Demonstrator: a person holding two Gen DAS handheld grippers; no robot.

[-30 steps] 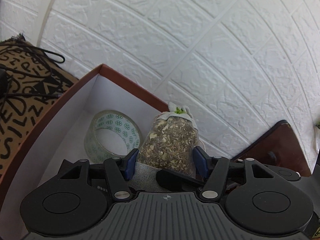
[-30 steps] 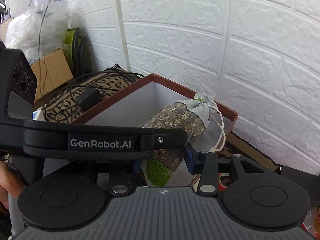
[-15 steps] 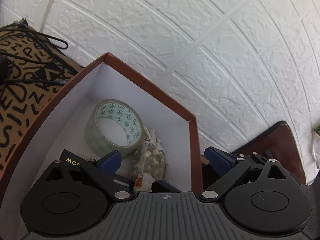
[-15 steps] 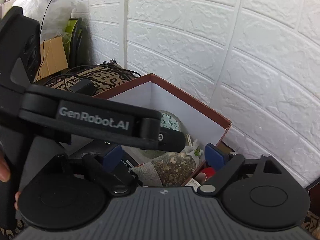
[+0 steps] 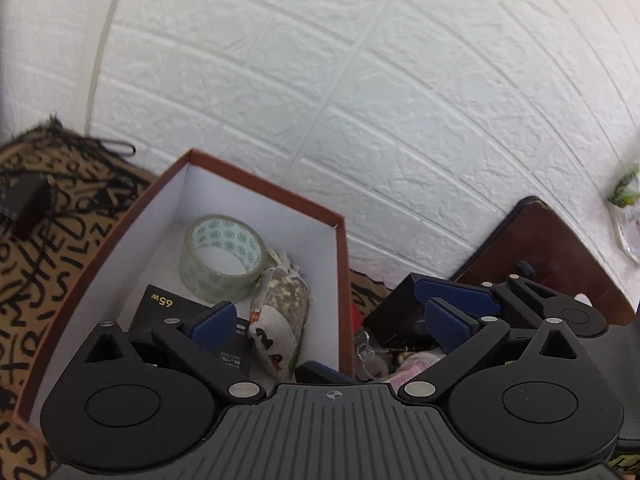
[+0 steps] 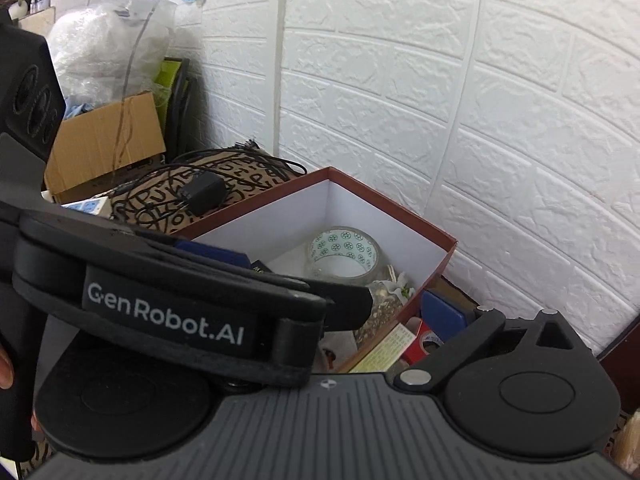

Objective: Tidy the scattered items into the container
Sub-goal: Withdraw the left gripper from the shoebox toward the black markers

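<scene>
The herb sachet [image 5: 280, 312] lies in the box [image 5: 340, 264] beside the tape roll [image 5: 222, 258]; soft and light, it is best pinched mid-body. Both the left hand-held gripper [image 5: 332, 318] and right hand-held gripper [image 6: 440, 312], just opened, are spread empty

Cardboard box [image 5: 340, 240]: matt white inside, brown-red rim. Tape roll [image 5: 222, 258]: clear glossy plastic, printed pattern. Herb sachet [image 5: 280, 312]: rough woven cloth, coarse dried bits showing through. Left gripper [image 5: 332, 320]: matt black plastic, ribbed body, metal pivot pins. Wall [image 5: 400, 100]: white, embossed brick texture.
</scene>
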